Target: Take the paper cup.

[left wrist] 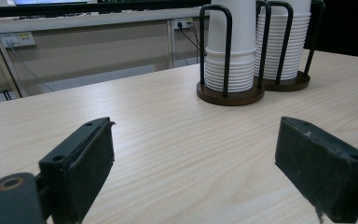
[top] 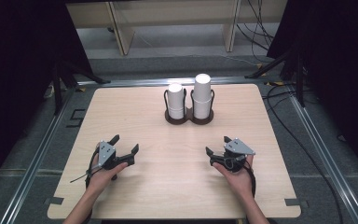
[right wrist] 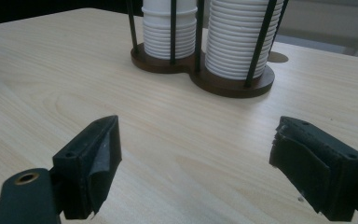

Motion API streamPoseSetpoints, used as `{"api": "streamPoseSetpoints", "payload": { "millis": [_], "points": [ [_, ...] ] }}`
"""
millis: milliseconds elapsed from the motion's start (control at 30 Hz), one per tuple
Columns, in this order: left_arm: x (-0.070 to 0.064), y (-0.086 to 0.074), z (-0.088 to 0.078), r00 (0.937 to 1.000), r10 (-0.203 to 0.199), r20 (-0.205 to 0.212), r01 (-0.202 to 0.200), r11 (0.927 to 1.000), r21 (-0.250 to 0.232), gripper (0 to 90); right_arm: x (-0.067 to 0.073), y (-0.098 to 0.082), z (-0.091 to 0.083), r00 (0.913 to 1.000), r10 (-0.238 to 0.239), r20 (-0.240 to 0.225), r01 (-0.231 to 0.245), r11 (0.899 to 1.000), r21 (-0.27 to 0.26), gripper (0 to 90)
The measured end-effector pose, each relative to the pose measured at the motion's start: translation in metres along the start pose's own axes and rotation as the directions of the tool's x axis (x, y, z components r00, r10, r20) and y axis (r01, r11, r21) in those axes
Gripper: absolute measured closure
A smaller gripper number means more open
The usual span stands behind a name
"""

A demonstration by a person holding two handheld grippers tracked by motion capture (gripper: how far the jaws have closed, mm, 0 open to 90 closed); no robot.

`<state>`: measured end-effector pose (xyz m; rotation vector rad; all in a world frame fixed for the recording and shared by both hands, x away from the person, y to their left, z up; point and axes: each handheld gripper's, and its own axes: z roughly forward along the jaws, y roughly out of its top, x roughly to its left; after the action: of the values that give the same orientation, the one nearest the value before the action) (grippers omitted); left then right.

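Left gripper and right gripper: rested near table edge, jaws spread, empty. Cup holder: far centre, well apart. Cup stacks: light, thin, crushable, probably nested tight; take top cup gently by its wall.

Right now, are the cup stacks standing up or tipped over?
Standing up. Both cup stacks sit straight in the holder, bottoms up, held in by its black wire loops.
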<state>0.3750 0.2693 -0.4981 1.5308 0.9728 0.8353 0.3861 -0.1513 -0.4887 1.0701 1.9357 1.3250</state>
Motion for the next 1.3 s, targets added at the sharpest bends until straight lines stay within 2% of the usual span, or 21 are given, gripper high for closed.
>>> {"api": "streamPoseSetpoints", "payload": {
  "millis": [33,67,200,267,300,467,500,533,600,667,700,767,800,867,967,1000,1033,1067,1100,1167,1300],
  "points": [
    [0.000,0.000,0.000,1.0000,0.001,-0.001,-0.001,1.0000,0.005,11.1,-0.001,0.000,-0.001,1.0000,-0.009,0.000,0.009,1.000,0.001,15.8],
    [0.000,0.000,0.000,1.0000,-0.001,-0.002,0.001,1.0000,0.002,11.1,-0.001,0.000,0.000,1.0000,0.008,0.000,-0.008,1.000,-0.014,15.8],
    [-0.001,0.001,0.002,1.0000,0.002,0.001,-0.002,0.9998,0.017,11.2,-0.003,0.000,-0.002,0.9984,0.055,-0.008,-0.055,0.998,0.014,15.6],
    [0.000,0.000,0.003,1.0000,-0.002,0.007,0.002,1.0000,-0.008,11.1,-0.005,0.001,0.000,0.9994,0.032,-0.010,-0.032,0.999,0.016,15.6],
    [0.000,0.000,0.002,1.0000,-0.007,0.005,0.007,1.0000,-0.001,11.1,-0.006,0.001,0.000,1.0000,0.008,-0.003,-0.008,1.000,0.008,15.7],
    [0.003,0.000,0.002,0.9992,-0.039,-0.001,0.039,0.9992,0.006,10.7,-0.004,0.007,0.004,0.9998,0.018,-0.010,-0.018,1.000,-0.002,16.2],
    [0.004,0.001,0.002,0.9993,-0.037,-0.003,0.037,0.9992,0.014,10.7,-0.003,0.011,0.004,1.0000,-0.008,-0.004,0.008,1.000,-0.008,16.8],
    [0.003,0.000,0.003,0.9993,-0.036,-0.005,0.036,0.9993,0.007,10.7,0.000,0.014,0.005,0.9998,0.009,-0.019,-0.009,1.000,-0.007,17.4],
    [0.003,0.000,0.005,0.9996,-0.029,0.000,0.029,0.9996,-0.002,10.6,0.002,0.019,0.006,0.9998,-0.002,-0.022,0.002,1.000,-0.008,18.5],
    [0.002,0.002,0.005,0.9999,-0.017,0.002,0.017,0.9997,0.020,10.6,0.004,0.025,0.010,0.9990,-0.009,-0.044,0.007,0.999,-0.031,19.4],
    [0.001,0.002,0.008,0.9999,-0.013,0.007,0.013,0.9998,0.012,10.6,0.006,0.029,0.010,0.9997,0.003,-0.026,-0.004,1.000,-0.030,19.8],
    [0.000,0.003,0.011,0.9998,-0.009,0.019,0.009,0.9998,0.019,10.9,0.006,0.035,0.015,0.9982,-0.009,-0.060,0.006,0.999,-0.048,20.3],
    [-0.001,0.004,0.012,0.9998,-0.007,0.018,0.006,0.9997,0.024,11.3,0.009,0.039,0.016,0.9986,0.014,-0.050,-0.016,0.999,-0.038,20.3],
    [-0.003,0.005,0.017,0.9996,-0.007,0.028,0.007,0.9998,0.017,12.2,0.009,0.045,0.022,0.9979,-0.013,-0.063,0.010,0.998,-0.059,21.0],
    [-0.005,0.009,0.026,0.9990,0.002,0.045,-0.003,0.9998,0.020,13.3,0.012,0.054,0.028,0.9974,-0.003,-0.072,-0.002,0.998,-0.065,21.8],
    [-0.005,0.010,0.028,0.9986,0.010,0.051,-0.012,0.9995,0.029,13.7,0.013,0.058,0.030,0.9980,-0.030,-0.056,0.025,0.997,-0.076,22.2],
    [-0.007,0.011,0.032,0.9981,0.012,0.060,-0.014,0.9993,0.033,14.2,0.014,0.061,0.032,0.9975,-0.024,-0.066,0.019,0.997,-0.077,22.5],
    [-0.007,0.011,0.039,0.9953,0.033,0.091,-0.036,0.9988,0.033,14.7,0.015,0.064,0.035,0.9963,-0.018,-0.085,0.011,0.997,-0.081,22.9],
    [-0.008,0.012,0.042,0.9944,0.043,0.096,-0.048,0.9977,0.048,15.0,0.016,0.068,0.037,0.9960,-0.032,-0.083,0.026,0.997,-0.079,23.2],
    [-0.010,0.015,0.052,0.9923,0.039,0.117,-0.046,0.9971,0.061,15.2,0.018,0.074,0.041,0.9954,-0.051,-0.081,0.044,0.995,-0.085,24.0],
    [-0.017,0.023,0.070,0.9882,0.048,0.145,-0.058,0.9961,0.066,15.6,0.022,0.085,0.053,0.9932,-0.053,-0.104,0.042,0.994,-0.101,25.5]
  ]
}}
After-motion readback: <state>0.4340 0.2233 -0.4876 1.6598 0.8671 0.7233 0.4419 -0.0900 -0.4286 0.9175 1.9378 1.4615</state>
